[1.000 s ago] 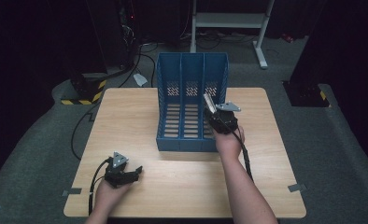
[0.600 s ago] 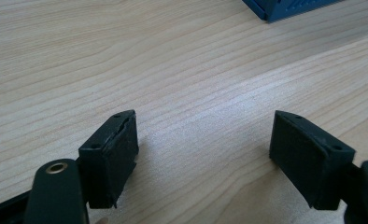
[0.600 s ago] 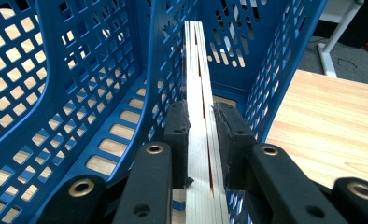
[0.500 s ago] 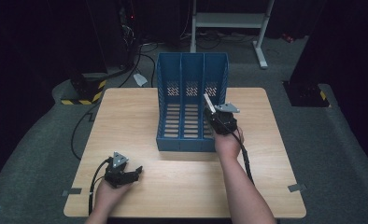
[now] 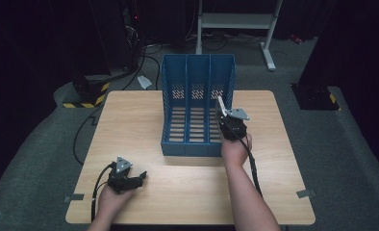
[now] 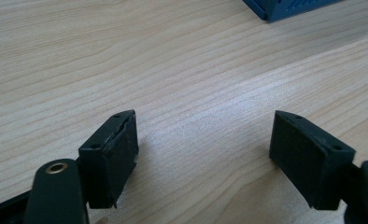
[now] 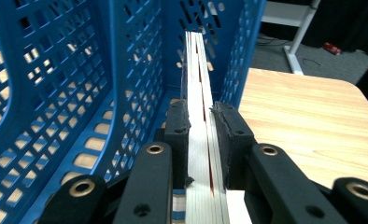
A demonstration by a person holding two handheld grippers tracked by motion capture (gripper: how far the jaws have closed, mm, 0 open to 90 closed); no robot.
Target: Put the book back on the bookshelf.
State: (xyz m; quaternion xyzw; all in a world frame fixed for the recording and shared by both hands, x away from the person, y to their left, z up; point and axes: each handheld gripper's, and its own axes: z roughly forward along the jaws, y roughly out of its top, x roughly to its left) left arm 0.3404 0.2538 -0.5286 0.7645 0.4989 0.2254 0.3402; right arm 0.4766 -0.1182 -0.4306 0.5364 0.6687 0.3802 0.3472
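The left gripper (image 5: 140, 177) rests on the wooden table (image 5: 130, 120), jaws spread and empty. The right gripper (image 7: 201, 122) clamps a thin book (image 7: 198, 84) edge-on inside the rightmost compartment of the blue file rack (image 5: 197, 96)

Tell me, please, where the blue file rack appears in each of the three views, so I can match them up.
High view: blue file rack stands at the table's middle, toward the far edge.
Left gripper view: one corner of it at the top edge, right of centre.
Right gripper view: its perforated walls cover the left and centre.
Shared landmark: the wooden table.
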